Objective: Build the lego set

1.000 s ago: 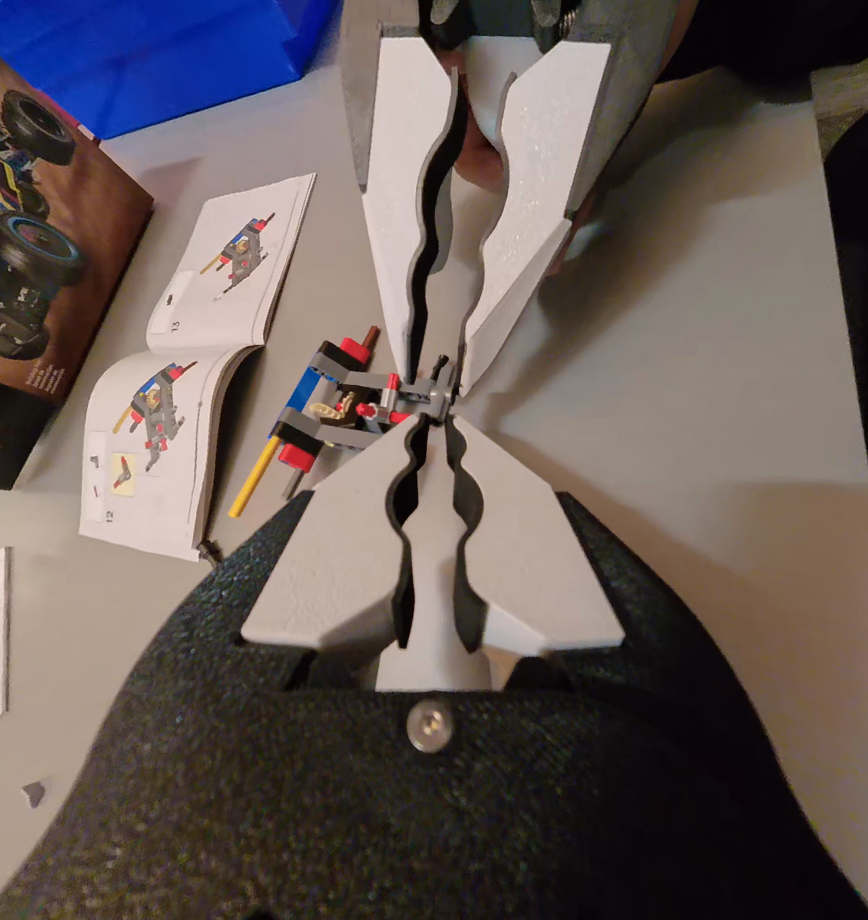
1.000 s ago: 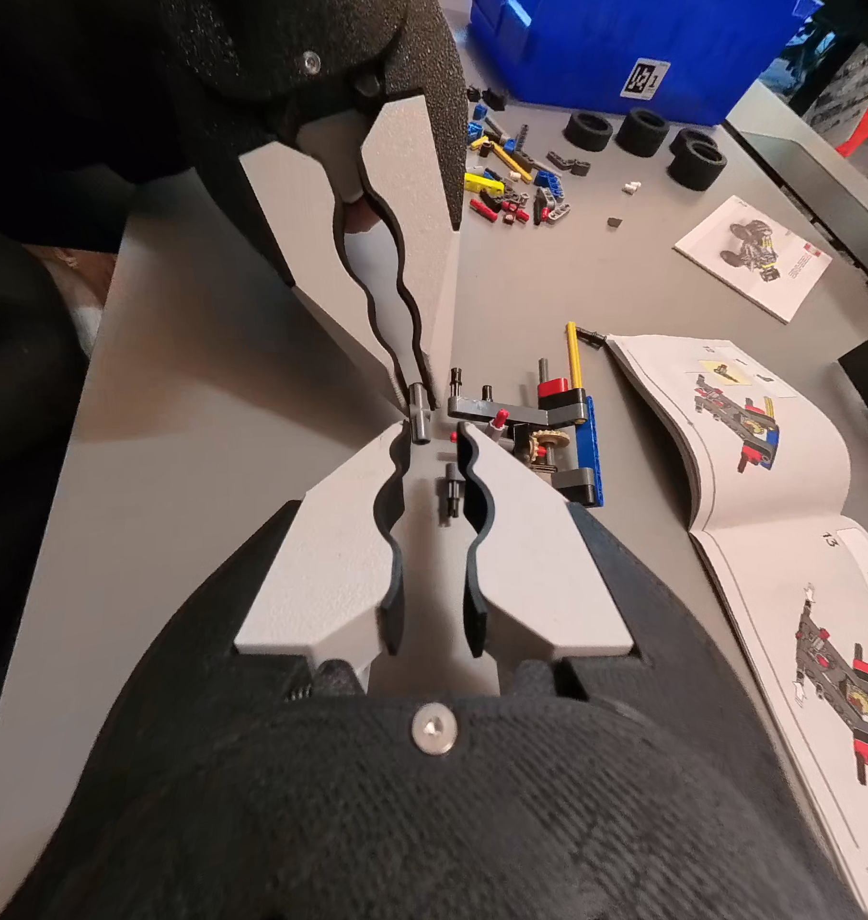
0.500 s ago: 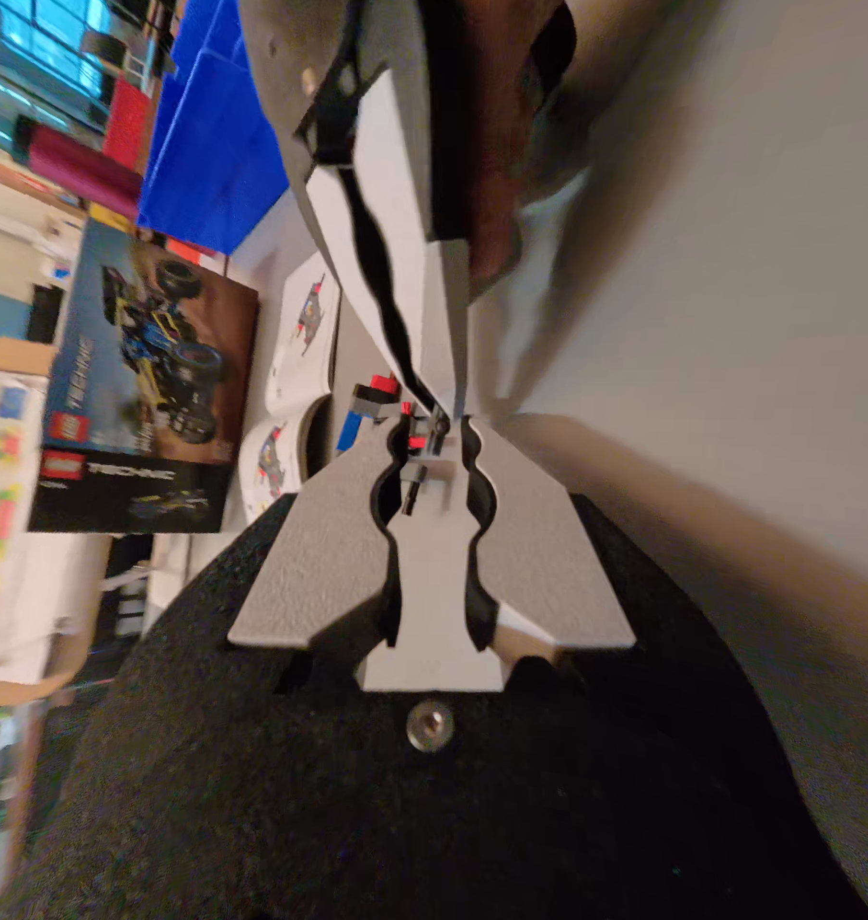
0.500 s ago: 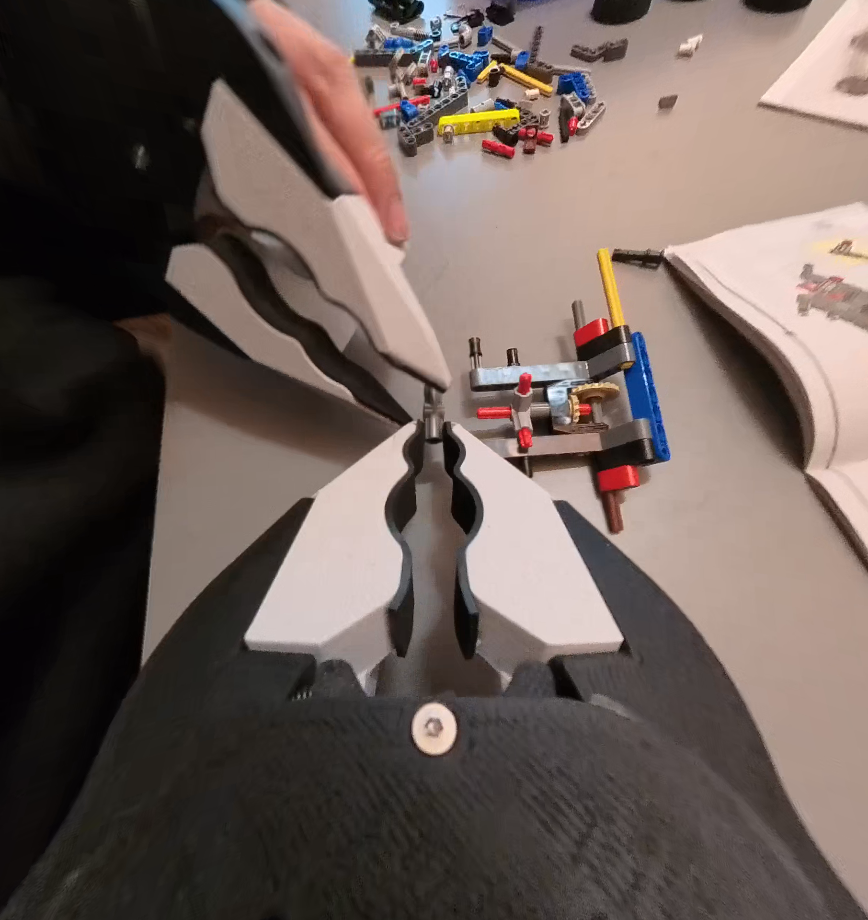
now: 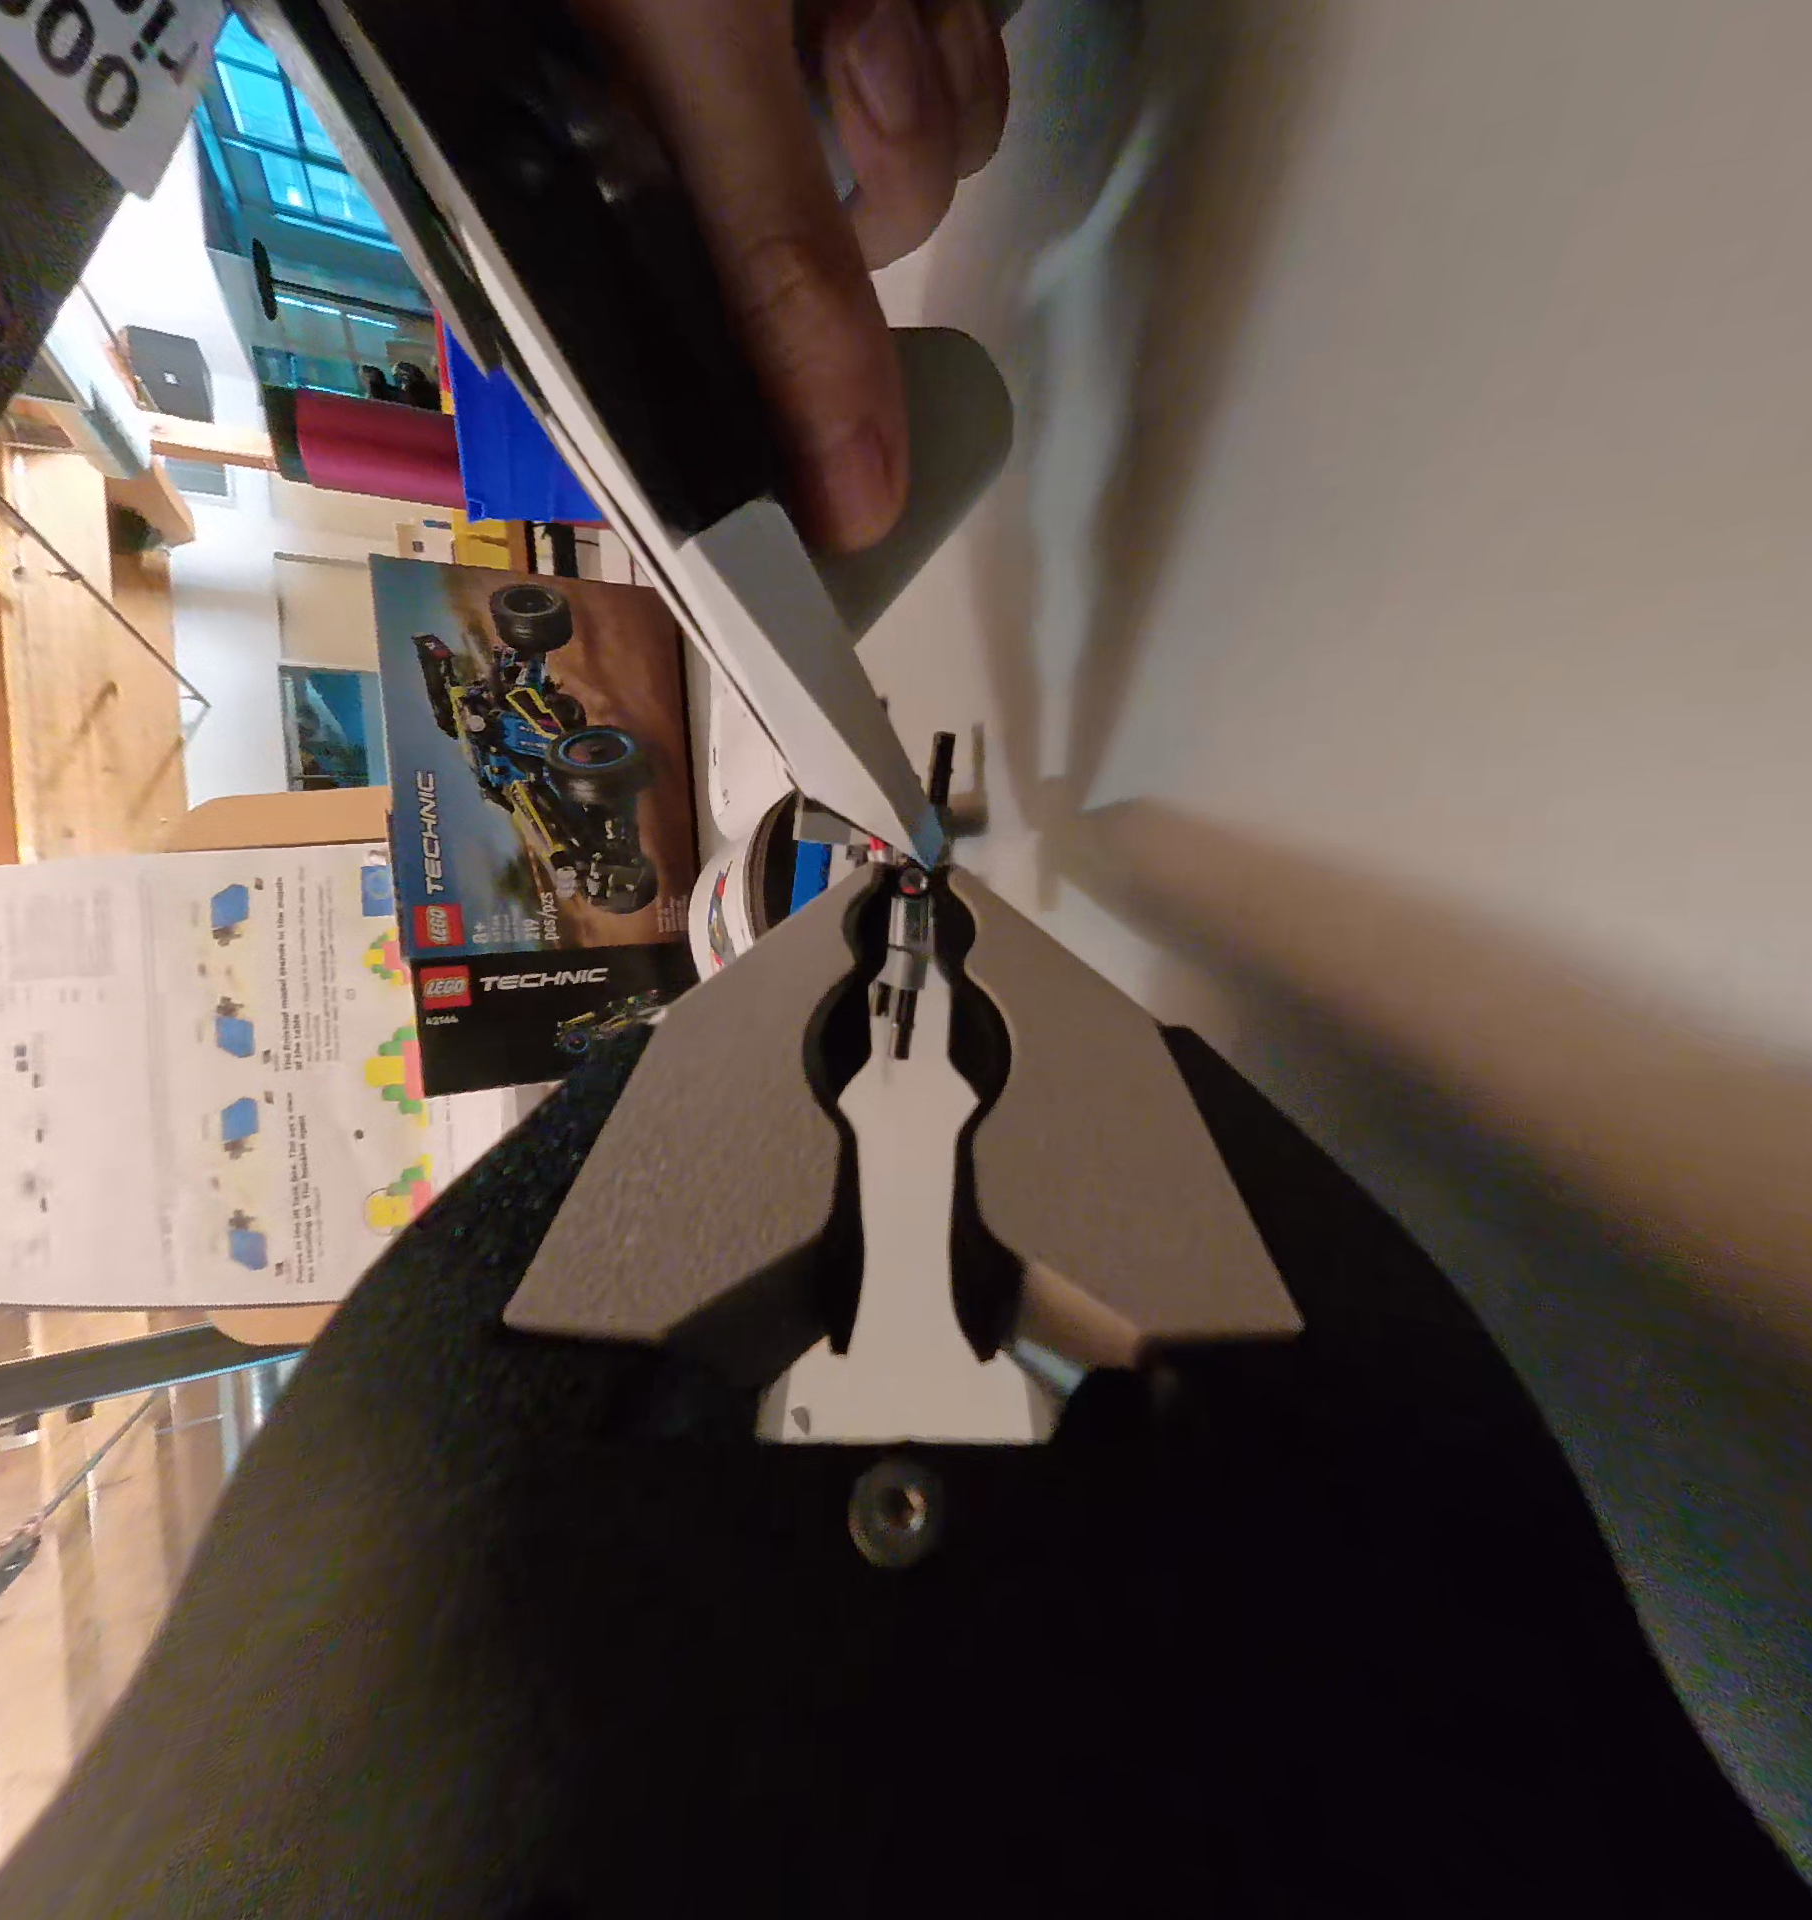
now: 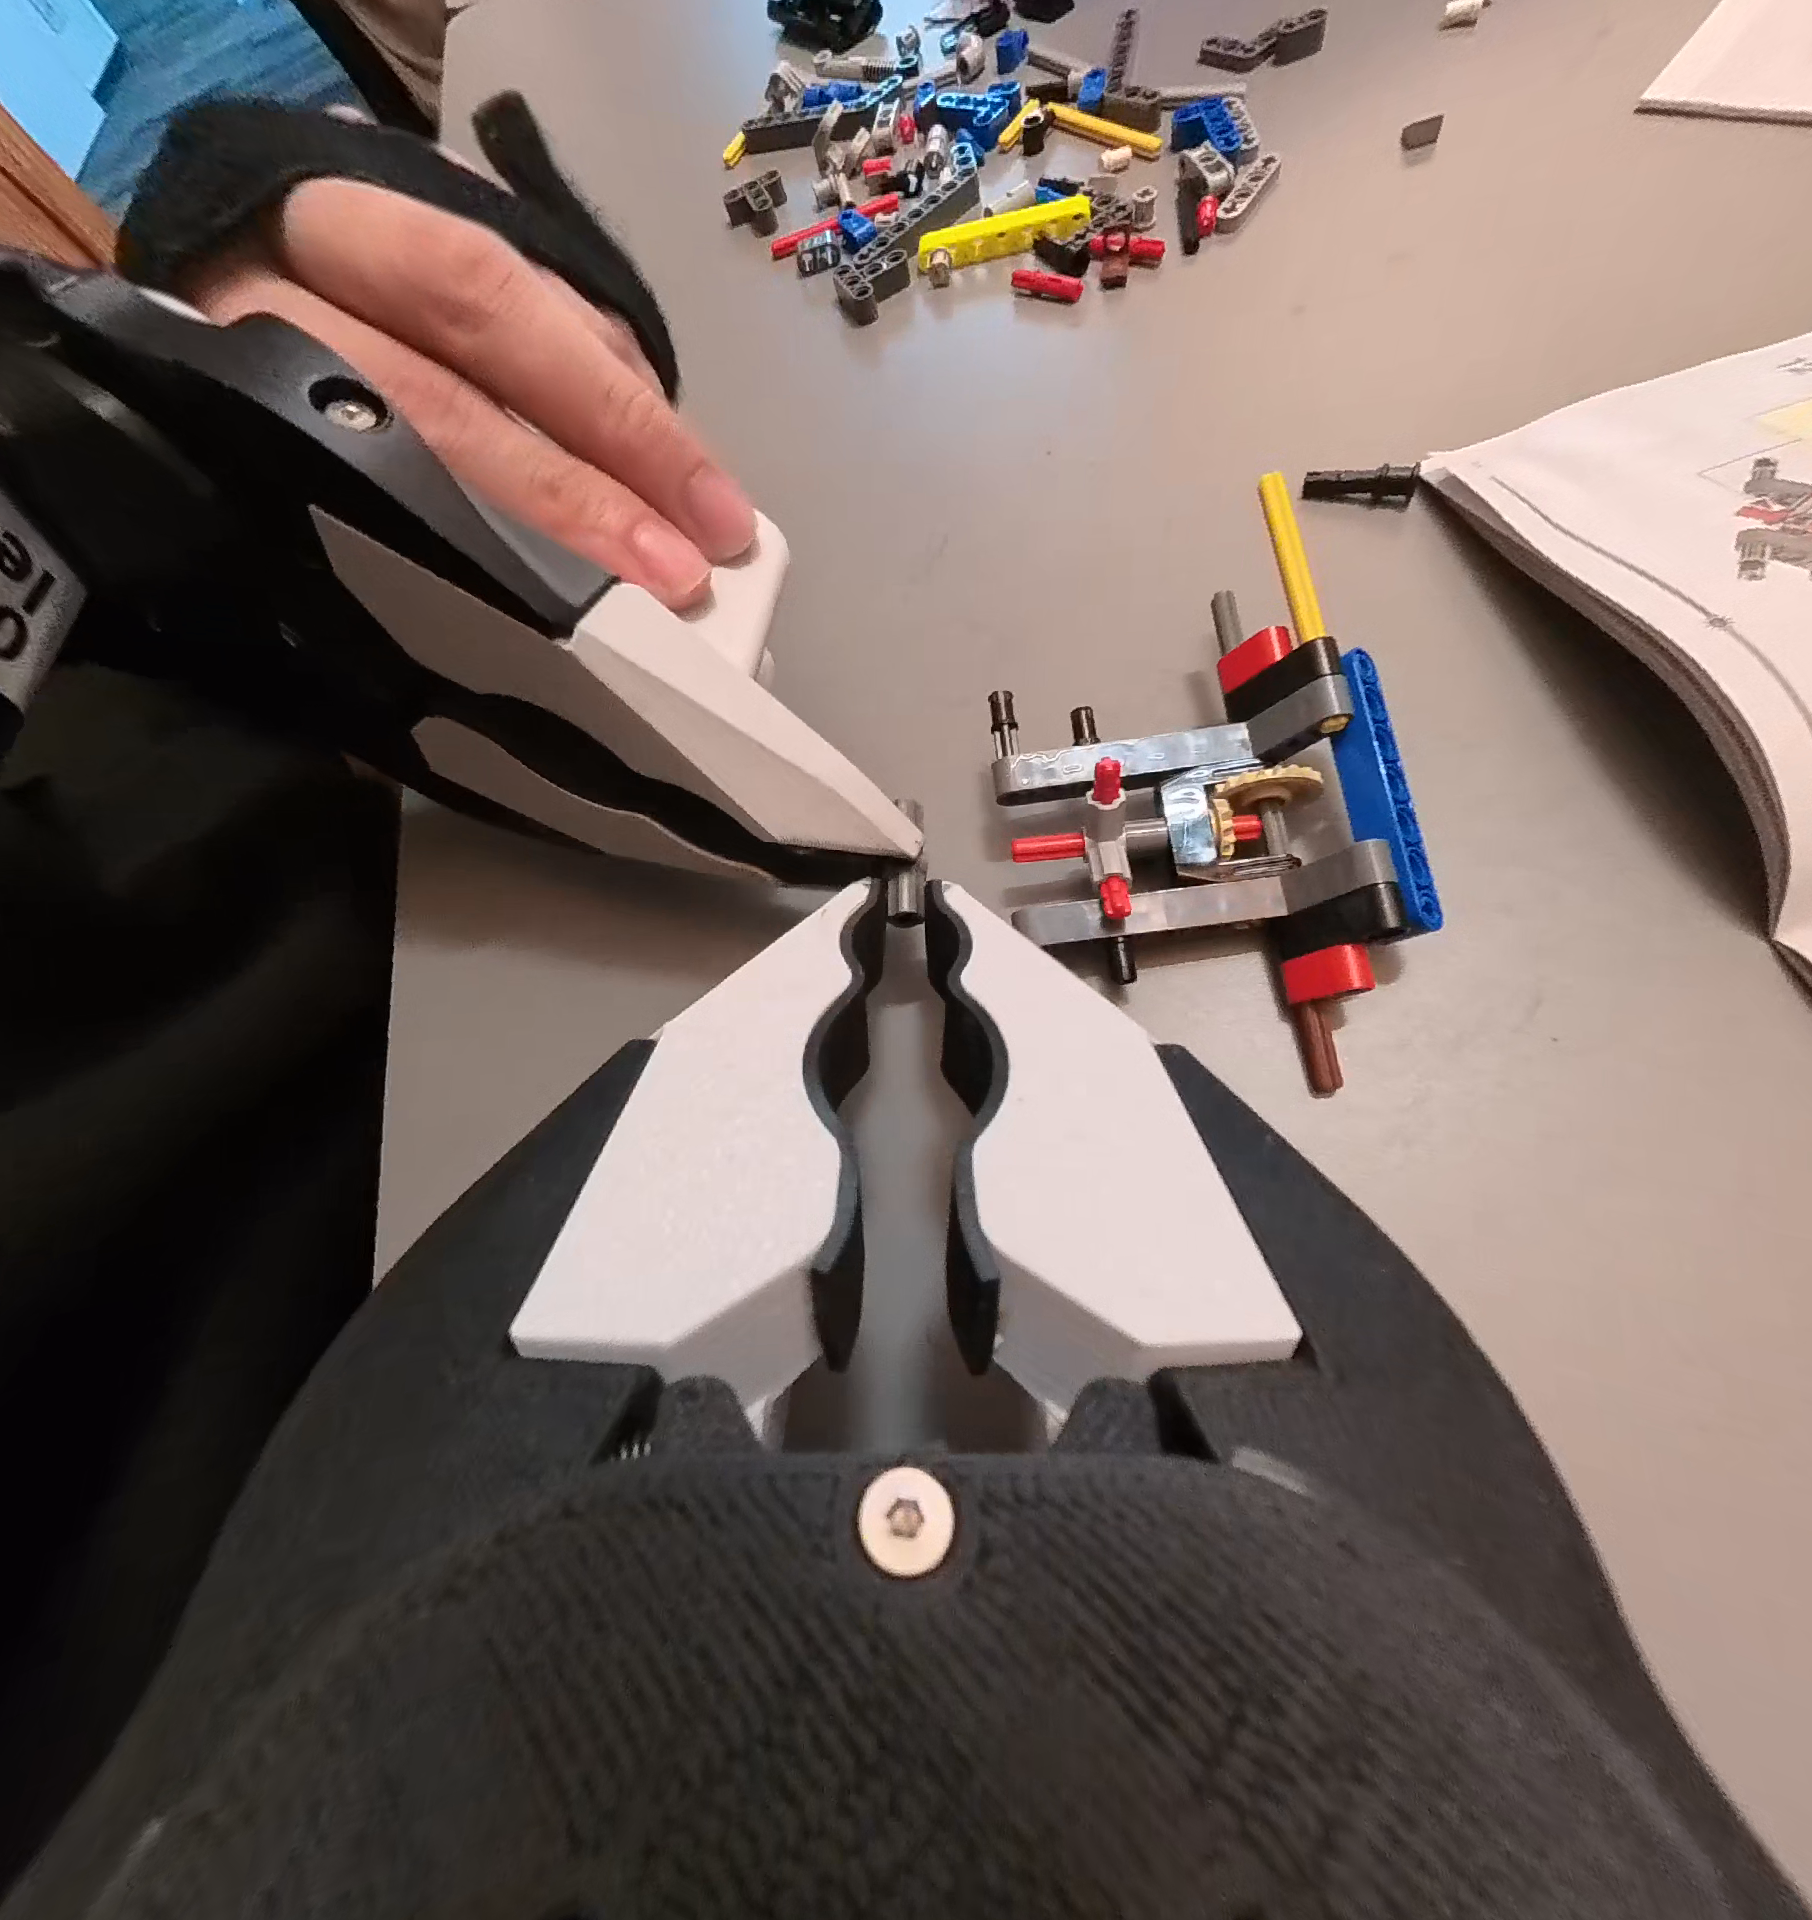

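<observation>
Two grippers meet tip to tip above table (image 6: 985,499): right gripper (image 6: 907,891) now clamped on small grey connector (image 6: 904,896) — lifted off table; left gripper (image 5: 910,896) pinches same piece. Assembly (image 6: 1224,821) lies just beside, untouched.

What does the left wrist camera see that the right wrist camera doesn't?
Only the left wrist view shows the set's box and a printed sheet beside it. Only the right wrist view shows the pile of loose pieces and the yellow axle on the half-built frame. Both show the left gripper and right gripper meeting tip to tip, each with jaws shut on a small grey piece.
</observation>
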`<state>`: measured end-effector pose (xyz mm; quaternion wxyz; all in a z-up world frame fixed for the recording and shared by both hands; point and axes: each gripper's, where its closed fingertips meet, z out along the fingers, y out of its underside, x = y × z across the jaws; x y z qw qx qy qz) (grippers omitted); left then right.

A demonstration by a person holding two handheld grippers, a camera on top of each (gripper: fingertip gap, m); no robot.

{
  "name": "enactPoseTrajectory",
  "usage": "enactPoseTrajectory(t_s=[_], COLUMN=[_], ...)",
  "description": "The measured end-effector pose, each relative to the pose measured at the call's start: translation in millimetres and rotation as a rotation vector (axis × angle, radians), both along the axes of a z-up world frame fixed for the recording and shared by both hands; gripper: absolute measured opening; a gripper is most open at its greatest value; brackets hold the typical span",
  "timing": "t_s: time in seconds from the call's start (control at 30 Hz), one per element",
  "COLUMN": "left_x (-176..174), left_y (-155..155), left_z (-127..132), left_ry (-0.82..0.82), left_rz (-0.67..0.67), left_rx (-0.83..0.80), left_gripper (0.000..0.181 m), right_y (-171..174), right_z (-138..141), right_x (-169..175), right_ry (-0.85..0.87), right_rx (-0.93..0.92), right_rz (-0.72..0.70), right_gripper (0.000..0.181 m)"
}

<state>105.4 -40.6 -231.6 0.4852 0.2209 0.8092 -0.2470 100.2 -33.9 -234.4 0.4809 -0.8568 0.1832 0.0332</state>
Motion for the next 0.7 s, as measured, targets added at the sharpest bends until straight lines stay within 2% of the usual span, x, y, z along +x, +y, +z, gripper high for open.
enactPoseTrajectory(t_s=[0.13,0.2,0.3,0.37,0.5,0.7], left_x=[1,5,9,9,11,10], left_y=[0,3,5,5,4,3], left_z=[1,3,-1,-4,-8,-9], left_ry=[-0.031,-0.075,-0.111,-0.123,-0.161,-0.194], left_rz=[-0.001,0.01,0.007,0.011,0.028,0.034], left_rx=[-0.007,0.005,0.029,0.043,0.073,0.055], left_gripper=[0.005,0.005,0.005,0.005,0.005,0.005], right_y=[-1,-11,-39,-46,-36,-20], right_z=[1,2,19,28,28,2], right_x=[0,1,38,63,92,85], right_ry=[-0.019,-0.071,-0.193,-0.201,-0.137,-0.04], right_rx=[-0.004,-0.061,-0.116,-0.083,-0.038,-0.101], right_rz=[0.013,0.056,-0.026,-0.059,-0.021,0.11], right_gripper=[0.006,0.014,0.028,0.039,0.035,0.026])
